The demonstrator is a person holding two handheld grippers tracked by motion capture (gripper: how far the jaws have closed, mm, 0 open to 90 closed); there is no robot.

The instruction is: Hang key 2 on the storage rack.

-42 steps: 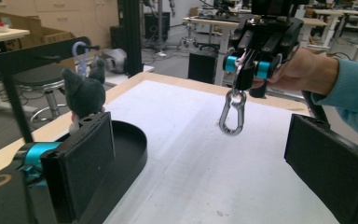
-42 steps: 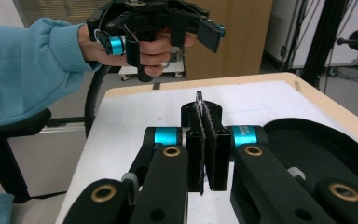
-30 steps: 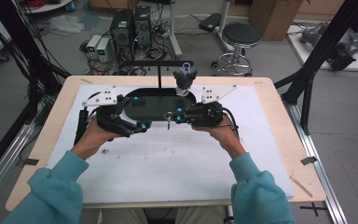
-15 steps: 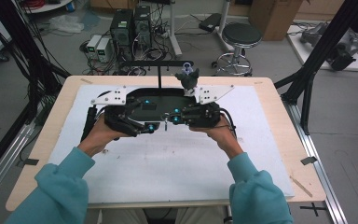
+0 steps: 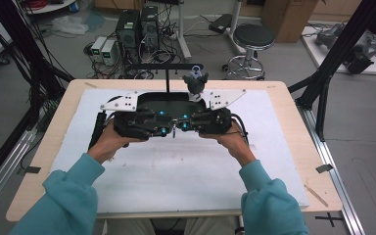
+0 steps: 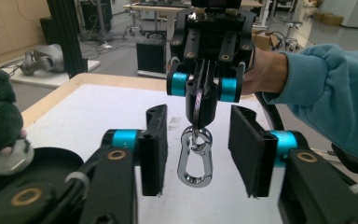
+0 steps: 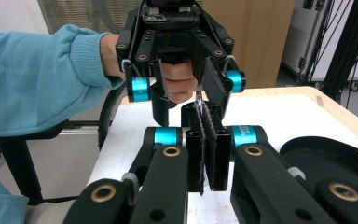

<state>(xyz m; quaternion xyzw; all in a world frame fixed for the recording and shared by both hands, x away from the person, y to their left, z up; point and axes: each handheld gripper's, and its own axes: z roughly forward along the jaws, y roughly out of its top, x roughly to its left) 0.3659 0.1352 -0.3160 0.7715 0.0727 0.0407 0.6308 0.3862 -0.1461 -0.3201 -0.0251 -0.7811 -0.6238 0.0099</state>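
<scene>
The fingers [image 7: 213, 140] of the right gripper [image 7: 206, 144] are pressed tight together, w/ a thin metal ring pinched between them. A shiny silver clip [image 6: 195, 161], the snap-hook kind, hangs from that ring. The left gripper [image 6: 198, 156] has its fingers [image 6: 247, 151] wide apart, one on each side of the clip, not touching it.

So the clip is up in the air, between the 2 grippers, over the white mat [image 5: 176, 181].

The clip looks hard, smooth and light, I think. It won't bend, but it could slip or swing, as it hangs loose. Best spot to grab is prob. the flat sides of the long loop, not the round bottom.

Behind the grippers sit a black tray [image 5: 169, 99] and a small dark fuzzy toy [image 5: 195, 83]. The table [image 5: 293, 122] is pale wood.
</scene>
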